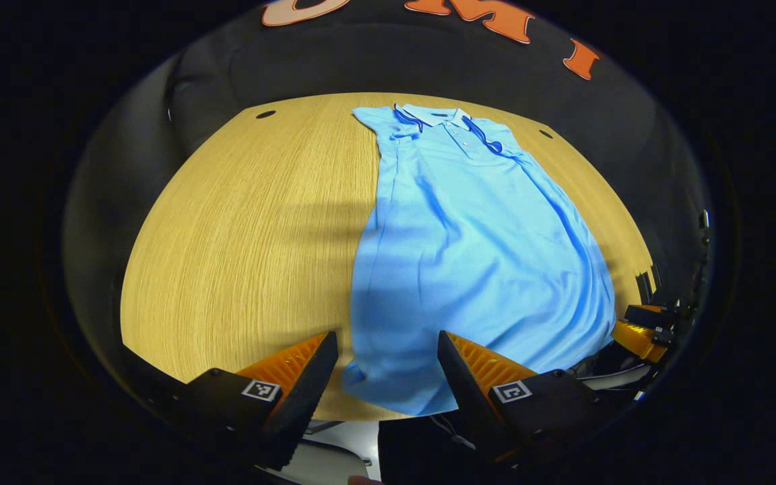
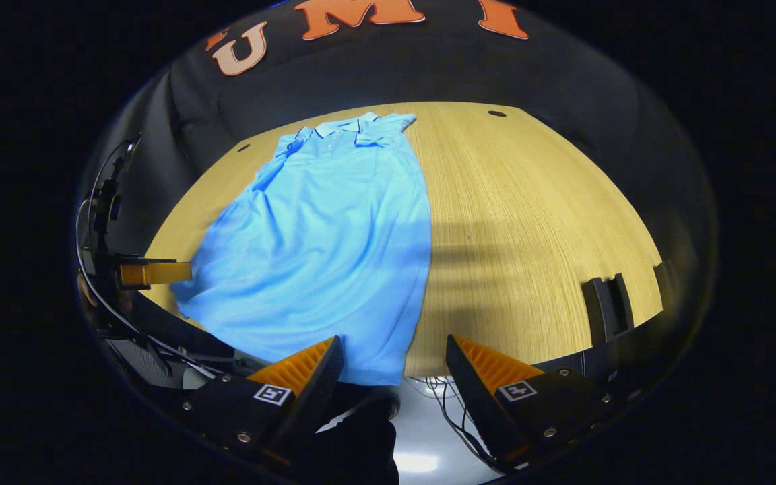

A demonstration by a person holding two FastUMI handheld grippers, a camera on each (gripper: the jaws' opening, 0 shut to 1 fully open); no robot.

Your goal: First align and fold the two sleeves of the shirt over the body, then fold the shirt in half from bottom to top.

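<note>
A light blue polo shirt lies flat on the wooden table, collar at the far edge, both sleeves folded in over the body, hem hanging slightly past the near edge. My left gripper is open at the near edge, its fingers either side of the hem's left corner, not touching it. In the right gripper view the shirt lies left of centre. My right gripper is open at the hem's right corner, with nothing between its fingers. The left gripper also appears at the far left there.
A small black stand sits at the table's near right edge. Round cable holes mark the table's far corners. Cables hang below the front edge. The right gripper shows at the right edge of the left gripper view.
</note>
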